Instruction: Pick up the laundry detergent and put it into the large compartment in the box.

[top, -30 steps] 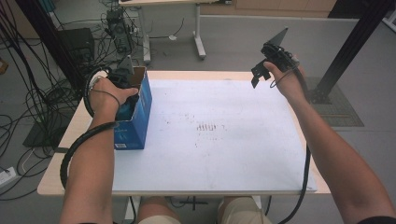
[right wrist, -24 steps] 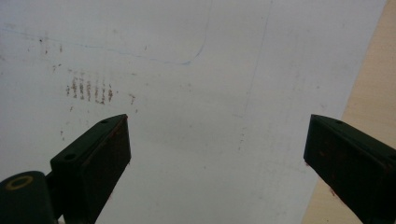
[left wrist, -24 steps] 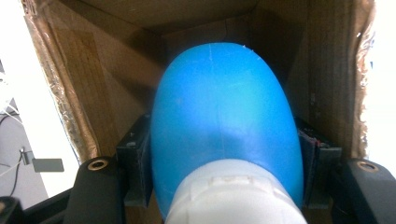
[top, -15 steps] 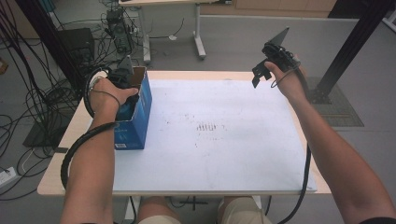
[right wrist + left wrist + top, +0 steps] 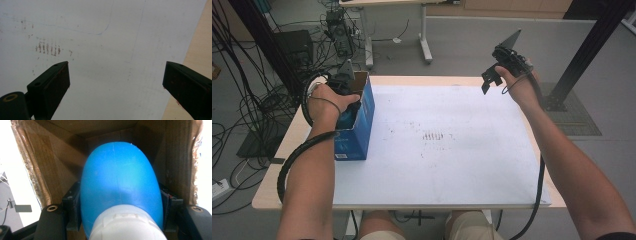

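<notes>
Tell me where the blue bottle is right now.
The blue bottle sits inside the blue cardboard box at the table's left side in the high view, clamped between the left gripper's fingers.

The blue bottle (image 5: 120, 185) looks like smooth plastic with a soft, half-matt sheen and a faint moulding seam; its white cap (image 5: 126, 223) is matt plastic. The box (image 5: 357, 125) is brown corrugated cardboard inside, rough and dull, with glossy tape along its edges and a printed blue outside. The table (image 5: 462, 80) has a pale wood edge under a white matt sheet (image 5: 112, 50), scuffed with reddish marks. The right hand-held gripper (image 5: 116, 82) has black matt plastic jaws.
</notes>
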The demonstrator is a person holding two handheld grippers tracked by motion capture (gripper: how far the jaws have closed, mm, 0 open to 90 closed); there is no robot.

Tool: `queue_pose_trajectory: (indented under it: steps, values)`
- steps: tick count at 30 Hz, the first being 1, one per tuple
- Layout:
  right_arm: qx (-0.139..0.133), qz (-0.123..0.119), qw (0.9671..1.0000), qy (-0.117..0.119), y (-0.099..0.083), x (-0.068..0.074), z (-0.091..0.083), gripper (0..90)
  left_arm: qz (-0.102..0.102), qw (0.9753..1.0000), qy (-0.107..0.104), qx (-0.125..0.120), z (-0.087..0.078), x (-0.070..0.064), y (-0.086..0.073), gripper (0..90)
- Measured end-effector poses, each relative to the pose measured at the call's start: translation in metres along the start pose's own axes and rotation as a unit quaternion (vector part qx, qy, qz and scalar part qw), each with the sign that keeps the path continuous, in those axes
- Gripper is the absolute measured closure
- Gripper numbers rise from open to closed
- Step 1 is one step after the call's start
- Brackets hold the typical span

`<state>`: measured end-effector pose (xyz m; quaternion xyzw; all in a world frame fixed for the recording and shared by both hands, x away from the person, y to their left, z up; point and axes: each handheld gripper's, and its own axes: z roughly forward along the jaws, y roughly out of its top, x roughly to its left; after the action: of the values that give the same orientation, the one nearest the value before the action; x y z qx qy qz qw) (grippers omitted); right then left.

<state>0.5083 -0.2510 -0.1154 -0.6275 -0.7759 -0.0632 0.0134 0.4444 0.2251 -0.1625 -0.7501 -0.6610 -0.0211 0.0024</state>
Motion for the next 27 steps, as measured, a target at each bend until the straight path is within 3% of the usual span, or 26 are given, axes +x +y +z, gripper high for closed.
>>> queue_pose_trajectory:
  steps: [27]
  values:
    - [-0.002,0.000,1.0000,0.001,-0.0011,-0.0001,-0.0007,7.4,0.003,1.0000,0.004,0.003,-0.0011,-0.0015,0.0006,35.8]
